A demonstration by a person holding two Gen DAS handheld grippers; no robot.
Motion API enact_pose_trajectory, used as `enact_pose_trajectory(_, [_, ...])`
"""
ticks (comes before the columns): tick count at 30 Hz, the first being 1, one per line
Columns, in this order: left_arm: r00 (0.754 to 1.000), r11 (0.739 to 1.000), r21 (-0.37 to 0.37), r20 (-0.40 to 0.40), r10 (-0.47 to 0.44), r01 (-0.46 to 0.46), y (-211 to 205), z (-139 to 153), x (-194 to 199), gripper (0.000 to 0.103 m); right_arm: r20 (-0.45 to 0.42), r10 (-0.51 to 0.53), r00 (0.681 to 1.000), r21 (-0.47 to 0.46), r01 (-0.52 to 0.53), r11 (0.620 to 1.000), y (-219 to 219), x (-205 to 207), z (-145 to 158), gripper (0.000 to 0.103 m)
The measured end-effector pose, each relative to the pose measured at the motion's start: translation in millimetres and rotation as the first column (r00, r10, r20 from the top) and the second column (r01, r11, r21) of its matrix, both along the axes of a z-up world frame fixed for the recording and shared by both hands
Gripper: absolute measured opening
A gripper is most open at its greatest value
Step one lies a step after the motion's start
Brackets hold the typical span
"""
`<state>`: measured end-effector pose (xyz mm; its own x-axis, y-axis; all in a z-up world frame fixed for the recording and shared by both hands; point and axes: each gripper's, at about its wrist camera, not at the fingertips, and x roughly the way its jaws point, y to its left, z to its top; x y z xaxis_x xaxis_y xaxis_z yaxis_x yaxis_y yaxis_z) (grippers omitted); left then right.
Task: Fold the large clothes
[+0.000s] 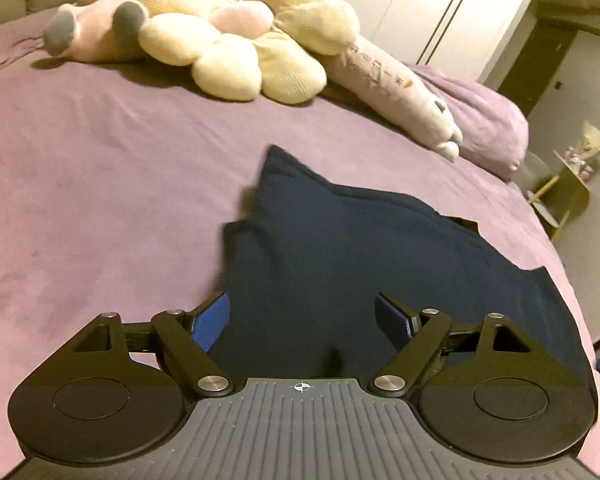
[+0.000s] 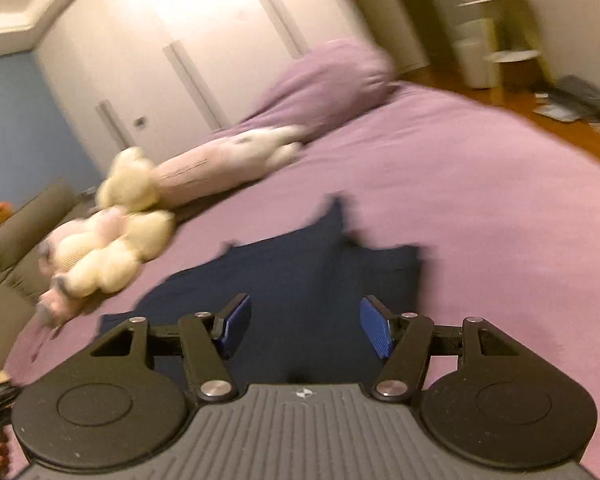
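Left wrist: left hand-held gripper (image 1: 303, 320) spread wide, nothing clamped, above navy garment (image 1: 340, 248) lying on purple bed (image 1: 100, 184); plush toys (image 1: 220, 40) beyond.

Right wrist, blurred: right hand-held gripper (image 2: 305, 326) parted, empty, over garment (image 2: 292, 276) on bed (image 2: 480, 200).

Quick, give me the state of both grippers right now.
Left gripper: open, holding nothing; the navy garment lies beneath it.
Right gripper: open, holding nothing, above the same garment.
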<state>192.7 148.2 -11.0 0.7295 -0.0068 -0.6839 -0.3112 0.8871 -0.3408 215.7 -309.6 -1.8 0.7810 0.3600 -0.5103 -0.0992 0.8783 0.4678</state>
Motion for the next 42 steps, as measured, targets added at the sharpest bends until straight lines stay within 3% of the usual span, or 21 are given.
enact_pose_trajectory(4, [1.000,0.999,0.039,-0.007,-0.031,0.031,-44.7,-9.5,46.7,0.095,0.017,0.136,0.991,-0.010,-0.136,0.991,88.8,46.1,-12.9,0.060])
enact_pose_trajectory(8, [0.998,0.990,0.129,-0.034,-0.052,0.056,-79.2,-31.7,91.6,0.096,-0.018,0.123,0.992,-0.154,-0.125,0.980,151.0,86.7,-32.6,0.045])
enact_pose_trajectory(10, [0.998,0.979,0.195,-0.034,-0.060,0.065,-89.9,-40.3,106.2,0.096,-0.067,0.104,0.992,-0.205,-0.116,0.972,160.6,102.7,-44.6,0.044])
enact_pose_trajectory(14, [0.997,0.960,0.269,-0.027,-0.071,0.075,-97.7,-53.1,124.8,0.097,-0.047,0.047,0.998,-0.325,-0.060,0.944,143.9,105.7,-64.7,0.031])
enact_pose_trajectory(17, [0.998,0.956,0.286,-0.023,-0.062,0.066,-94.1,-61.4,136.9,0.099,-0.030,0.060,0.998,-0.321,-0.067,0.945,130.1,110.8,-70.1,0.027])
enact_pose_trajectory(20, [0.998,0.958,0.279,-0.019,-0.064,0.066,-87.4,-66.2,147.0,0.102,0.000,0.029,1.000,-0.385,-0.027,0.923,121.4,122.3,-67.1,0.027])
enact_pose_trajectory(24, [0.997,0.964,0.256,0.004,-0.080,0.076,-77.1,-72.7,153.0,0.103,0.005,-0.071,0.997,-0.383,0.068,0.921,90.7,139.7,-69.3,0.027])
enact_pose_trajectory(28, [0.996,0.969,0.235,0.035,-0.086,0.075,-69.1,-80.6,159.4,0.103,-0.010,-0.119,0.993,-0.229,0.114,0.967,56.0,141.1,-85.1,0.024])
enact_pose_trajectory(32, [0.996,0.978,0.197,0.039,-0.079,0.070,-62.1,-84.5,164.1,0.103,0.015,-0.111,0.994,-0.262,0.111,0.959,63.0,140.4,-91.6,0.025])
enact_pose_trajectory(36, [0.997,0.971,0.227,0.018,-0.081,0.075,-63.4,-76.6,158.9,0.103,0.010,-0.107,0.994,-0.250,0.106,0.962,61.4,140.1,-88.5,0.025])
enact_pose_trajectory(39, [0.997,0.945,0.319,-0.028,-0.066,0.072,-66.4,-66.8,144.8,0.103,-0.004,-0.113,0.994,-0.262,0.108,0.959,63.6,139.7,-83.1,0.026])
enact_pose_trajectory(42, [0.995,0.926,0.365,-0.062,-0.078,0.096,-63.9,-55.8,125.3,0.103,-0.018,-0.117,0.993,-0.313,0.105,0.944,72.1,134.5,-74.9,0.030])
